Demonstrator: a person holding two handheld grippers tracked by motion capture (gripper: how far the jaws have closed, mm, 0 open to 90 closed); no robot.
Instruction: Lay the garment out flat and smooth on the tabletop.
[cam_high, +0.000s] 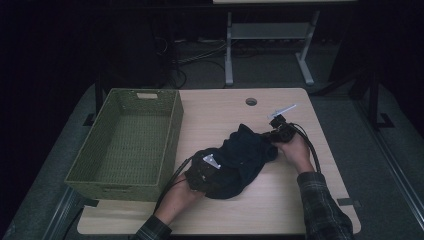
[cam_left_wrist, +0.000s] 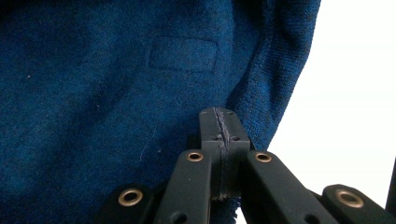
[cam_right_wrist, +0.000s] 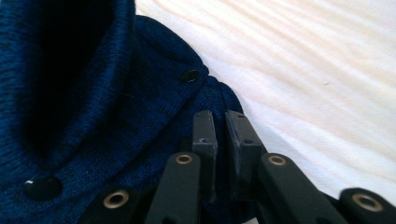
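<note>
The left tongs (cam_left_wrist: 219, 135) were clamped on the near-left edge of the sweater (cam_high: 240, 160). The right tongs (cam_right_wrist: 223, 140), nearly together, pinched its far-right buttoned edge. A fold seemed in hand (next likely a lift, both grips kept firm). The sweater lay mid-worktop (cam_high: 300, 210), basket (cam_high: 125, 145) at left; the room was dark.

Dark blue garment (cam_high: 240, 162) bunched mid-table (cam_high: 280, 210) — tongs at both ends — beside green woven basket (cam_high: 172, 142).
</note>
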